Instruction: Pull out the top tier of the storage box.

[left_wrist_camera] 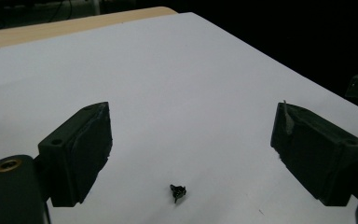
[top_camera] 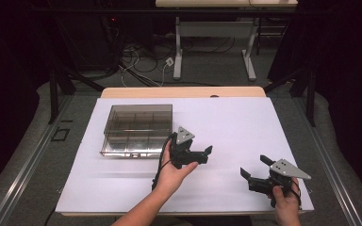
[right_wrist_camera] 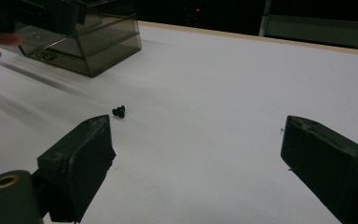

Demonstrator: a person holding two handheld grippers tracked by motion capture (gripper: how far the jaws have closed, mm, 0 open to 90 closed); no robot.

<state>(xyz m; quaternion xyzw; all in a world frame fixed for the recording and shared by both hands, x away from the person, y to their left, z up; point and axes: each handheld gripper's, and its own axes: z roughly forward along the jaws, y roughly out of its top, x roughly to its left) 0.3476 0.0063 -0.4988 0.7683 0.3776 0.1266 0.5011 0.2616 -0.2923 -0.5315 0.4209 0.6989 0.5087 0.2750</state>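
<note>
A tiny black screw-like part lies on the white sheet; it rests just ahead of my left gripper, between the wide-open jaws and touching neither pad. The same part sits beyond the left-hand jaw of my right gripper, which is open with nothing in it. From above, the left gripper hovers mid-table, pointing right. The right gripper is near the front right, pointing left and away from the person. A smoky clear compartment box stands at the left.
The compartment box has its lid down, and a latch faces the front. The white sheet covers a wooden table. Cables and another table's legs lie on the floor beyond the far edge.
</note>
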